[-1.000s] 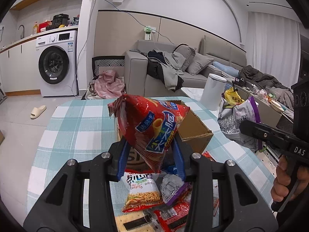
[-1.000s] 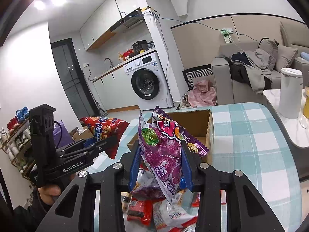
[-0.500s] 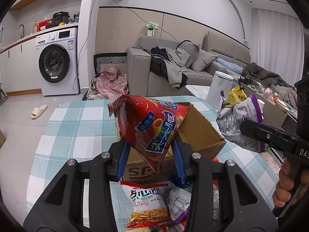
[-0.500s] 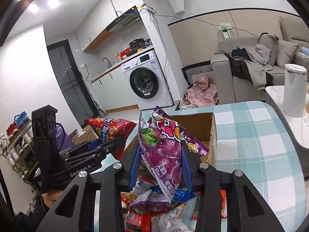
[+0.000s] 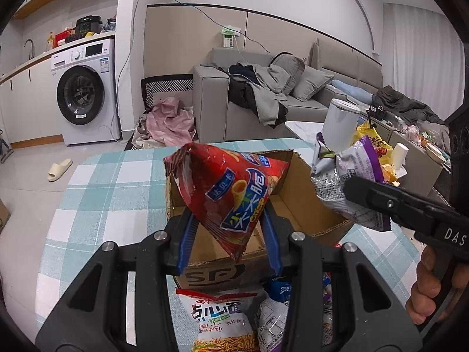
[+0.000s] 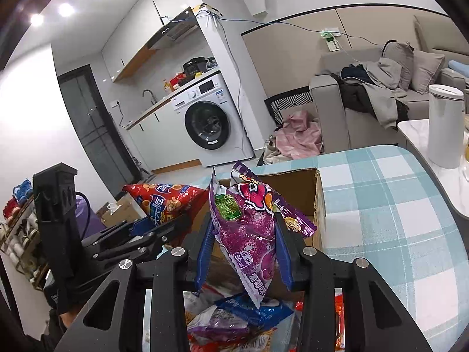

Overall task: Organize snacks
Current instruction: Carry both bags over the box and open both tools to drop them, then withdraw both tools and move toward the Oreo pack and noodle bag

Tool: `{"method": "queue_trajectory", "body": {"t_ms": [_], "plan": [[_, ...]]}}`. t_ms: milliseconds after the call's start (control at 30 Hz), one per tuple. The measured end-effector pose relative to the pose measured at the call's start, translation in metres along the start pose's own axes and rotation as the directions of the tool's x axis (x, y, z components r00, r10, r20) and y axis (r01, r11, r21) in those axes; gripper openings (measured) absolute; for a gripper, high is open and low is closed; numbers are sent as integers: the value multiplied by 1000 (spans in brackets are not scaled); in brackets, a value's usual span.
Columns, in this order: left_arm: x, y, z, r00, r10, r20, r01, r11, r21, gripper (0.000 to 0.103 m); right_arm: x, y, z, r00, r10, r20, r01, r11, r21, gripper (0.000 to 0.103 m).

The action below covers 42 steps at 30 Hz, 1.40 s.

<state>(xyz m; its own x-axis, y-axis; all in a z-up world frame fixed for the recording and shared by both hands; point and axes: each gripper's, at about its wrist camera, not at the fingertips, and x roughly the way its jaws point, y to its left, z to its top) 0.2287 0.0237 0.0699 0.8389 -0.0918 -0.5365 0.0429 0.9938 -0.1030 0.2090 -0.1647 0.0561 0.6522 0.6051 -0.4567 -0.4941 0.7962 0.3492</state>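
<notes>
My left gripper is shut on a red crisp bag and holds it over the near edge of an open cardboard box. My right gripper is shut on a purple snack bag just in front of the same box. In the left wrist view the right gripper and its purple bag hang over the box's right side. In the right wrist view the left gripper and red bag are at the left.
Several loose snack packets lie in a heap on the checked tablecloth in front of the box; they also show in the right wrist view. A side table with a white canister stands to the right. A sofa and washing machine lie beyond.
Both grippers have moved forward with their bags, from above the snack heap to the box. The box now fills more of both views.
</notes>
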Motion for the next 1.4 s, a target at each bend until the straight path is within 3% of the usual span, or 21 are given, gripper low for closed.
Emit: {"method": "queue_trajectory", "body": {"t_ms": [600,800,833,900,967,1000,1033,1067,1133,1233,1400], "plan": [[19,4,-6,1000,13,-24,-13,1000,9,37,37,-8,2,998,-41,-48,41,999,-5,39],[10,6,-10,1000,18,-22,-18,1000,11,39,31,-10,5,998,-54,-21,53,999,-11,52],[8,7,-11,999,18,-26,-18,1000,12,42,29,-10,6,998,-58,-18,58,998,-11,55],[3,8,-14,999,26,-29,-26,1000,15,51,24,-11,6,997,-70,-14,69,997,-22,77],[-5,10,-18,999,37,-23,-36,999,20,71,17,-10,3,997,-72,-10,72,997,-37,88],[-9,11,-20,999,44,-18,-44,999,24,77,13,-11,1,997,-73,-10,73,996,-46,96],[-14,12,-22,998,54,-10,-54,998,27,84,9,-11,-1,997,-79,-16,78,995,-56,99],[-20,14,-25,998,60,1,-60,998,26,84,5,-12,-4,996,-83,-20,81,995,-62,102],[-32,18,-29,999,52,3,-52,998,22,88,-2,-14,-12,995,-93,-32,91,994,-66,102],[-46,23,-37,998,57,4,-57,998,6,103,-10,-18,-21,993,-111,-45,107,991,-76,102],[-67,27,-49,997,71,13,-71,998,-1,103,-22,-22,-32,989,-131,-75,126,990,-68,103]]}}
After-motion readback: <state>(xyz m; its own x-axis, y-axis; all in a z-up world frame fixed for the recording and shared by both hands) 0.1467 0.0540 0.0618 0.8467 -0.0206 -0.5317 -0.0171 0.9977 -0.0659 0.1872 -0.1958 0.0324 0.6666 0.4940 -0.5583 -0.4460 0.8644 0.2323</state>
